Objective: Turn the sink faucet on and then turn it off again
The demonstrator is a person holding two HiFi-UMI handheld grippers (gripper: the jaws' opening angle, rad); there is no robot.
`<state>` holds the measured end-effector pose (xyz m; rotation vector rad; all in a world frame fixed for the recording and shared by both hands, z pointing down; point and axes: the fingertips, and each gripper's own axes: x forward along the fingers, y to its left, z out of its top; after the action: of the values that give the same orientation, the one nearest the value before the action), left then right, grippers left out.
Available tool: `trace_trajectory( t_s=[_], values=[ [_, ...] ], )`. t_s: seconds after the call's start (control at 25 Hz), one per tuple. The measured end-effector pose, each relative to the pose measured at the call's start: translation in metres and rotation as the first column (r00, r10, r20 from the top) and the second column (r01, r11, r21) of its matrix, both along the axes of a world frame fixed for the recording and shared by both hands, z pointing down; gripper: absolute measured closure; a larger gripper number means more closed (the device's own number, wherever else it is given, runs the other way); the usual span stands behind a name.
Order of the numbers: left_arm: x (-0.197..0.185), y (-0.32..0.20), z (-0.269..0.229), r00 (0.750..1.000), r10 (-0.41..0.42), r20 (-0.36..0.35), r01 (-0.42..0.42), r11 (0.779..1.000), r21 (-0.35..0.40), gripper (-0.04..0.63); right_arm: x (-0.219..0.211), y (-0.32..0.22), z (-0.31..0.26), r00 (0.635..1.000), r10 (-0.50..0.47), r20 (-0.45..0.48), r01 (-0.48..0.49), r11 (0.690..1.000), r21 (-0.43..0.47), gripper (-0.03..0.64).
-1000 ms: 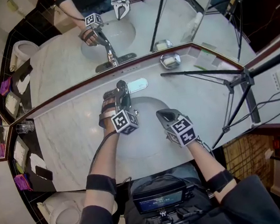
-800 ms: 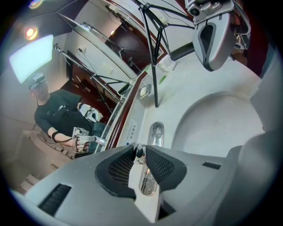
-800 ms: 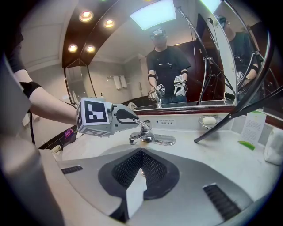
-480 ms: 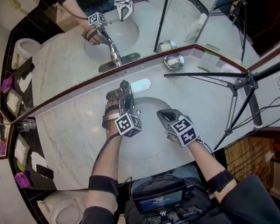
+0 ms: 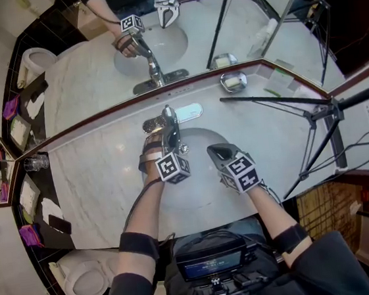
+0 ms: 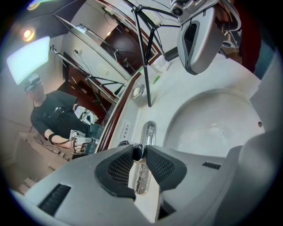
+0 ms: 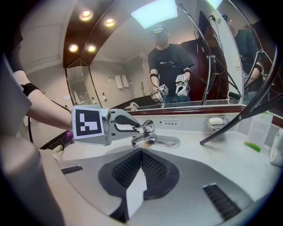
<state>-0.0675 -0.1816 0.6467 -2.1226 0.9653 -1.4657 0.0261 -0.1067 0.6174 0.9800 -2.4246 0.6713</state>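
While the left hand-held gripper [image 6: 139,155], jaws just closed narrow, pinches the faucet lever [image 7: 148,128] to work it, the right hand-held gripper [image 7: 141,153] hangs beside it, shut, empty, over the basin [image 5: 198,199].

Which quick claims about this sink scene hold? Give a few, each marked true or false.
1. The right tool is shut with nothing between its jaws. True.
2. The left tool hangs free, touching nothing. False: its jaws have just been closing and clamp the faucet handle.
3. In the head view, a soap dish sits on the counter right of the faucet. True.
4. The tripod leg stands in the basin. False: its foot rests on the counter, outside the basin.
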Motion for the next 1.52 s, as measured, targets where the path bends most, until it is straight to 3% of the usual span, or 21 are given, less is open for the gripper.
trace_trajectory(
  t_s=[0.6, 0.84, 1.04, 1.12, 1.24, 1.36, 1.52],
  values=[
    [0.000, 0.006, 0.006, 1.000, 0.004, 0.007, -0.004, 1.000, -0.017, 0.522, -0.004, 0.002, -0.001, 1.000, -0.006, -0.004, 0.006, 1.000, 0.002, 0.597],
    [-0.001, 0.015, 0.000, 0.999, -0.020, -0.028, 0.018, 0.998, -0.053, 0.486, -0.004, 0.001, -0.007, 1.000, -0.016, -0.012, 0.016, 1.000, 0.017, 0.598],
    [-0.009, 0.038, -0.019, 0.999, -0.026, -0.047, 0.024, 0.999, -0.034, 0.486, 0.001, -0.004, -0.012, 1.000, 0.008, -0.016, -0.007, 0.999, 0.031, 0.598],
    [-0.014, 0.046, -0.030, 0.996, -0.045, -0.080, 0.044, 0.999, -0.023, 0.491, 0.000, -0.004, -0.015, 1.000, 0.008, -0.011, -0.008, 0.999, 0.034, 0.598],
    [-0.023, 0.057, -0.053, 0.981, -0.106, -0.164, 0.107, 0.994, -0.003, 0.592, -0.004, -0.003, -0.021, 1.000, -0.001, -0.005, 0.002, 0.999, 0.033, 0.598],
    [-0.029, 0.069, -0.071, 0.958, -0.149, -0.247, 0.151, 0.988, -0.009, 0.592, -0.006, 0.001, -0.028, 1.000, -0.015, -0.009, 0.015, 0.999, 0.038, 0.598],
    [-0.037, 0.081, -0.096, 0.890, -0.223, -0.399, 0.219, 0.974, -0.056, 0.592, -0.007, 0.000, -0.037, 1.000, -0.020, -0.014, 0.021, 0.998, 0.052, 0.598]
  ],
)
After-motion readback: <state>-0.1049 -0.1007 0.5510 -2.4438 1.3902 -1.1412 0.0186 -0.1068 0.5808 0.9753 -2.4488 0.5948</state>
